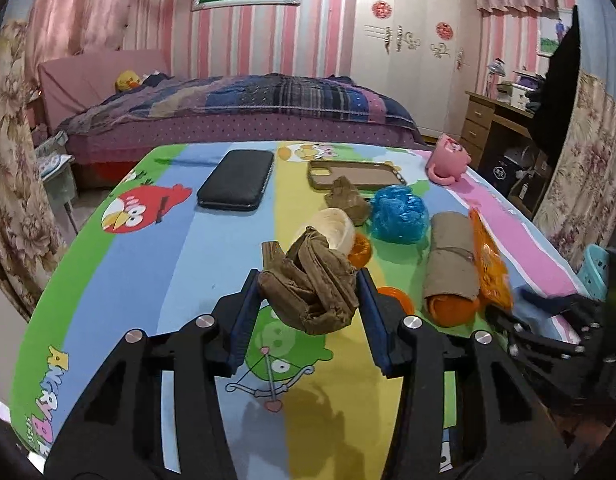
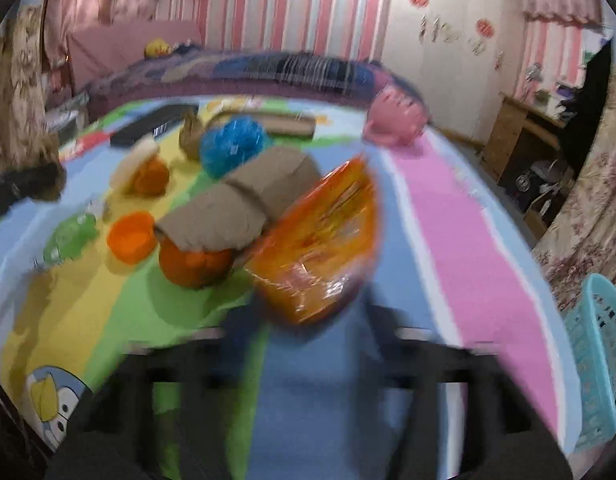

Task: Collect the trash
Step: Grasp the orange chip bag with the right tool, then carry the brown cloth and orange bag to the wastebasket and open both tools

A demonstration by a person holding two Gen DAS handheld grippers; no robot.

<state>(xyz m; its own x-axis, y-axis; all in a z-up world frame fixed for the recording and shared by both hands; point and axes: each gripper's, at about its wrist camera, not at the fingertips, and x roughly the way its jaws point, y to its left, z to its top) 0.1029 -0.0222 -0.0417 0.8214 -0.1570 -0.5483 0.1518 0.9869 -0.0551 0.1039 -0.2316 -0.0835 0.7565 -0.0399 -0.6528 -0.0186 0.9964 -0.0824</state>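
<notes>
on the cartoon-print table [image 1: 147,264], far left, lies a black case [image 1: 235,180], not trash by the look of it. nearer and toward the middle, the left gripper [image 1: 308,300] has its blue pads [image 1: 243,312] pressed against both sides of a crumpled brown paper wad [image 1: 312,288], so i'd call that grasped. a cream bowl [image 1: 336,228] sits just behind the wad, touching or nearly so; if the wad catches it on the lift, the bowl could tip. further right come a blue plastic ball [image 1: 400,212], a cardboard roll [image 1: 452,256] and an orange wrapper [image 2: 320,248]. the right gripper [image 2: 308,328] is at the wrapper's near end, but that view is smeared, and i cannot tell whether its fingers have clenched on it. a slippery wrapper pinched only at its edge could slide free before reaching the turquoise basket [image 2: 600,360] at far right.
</notes>
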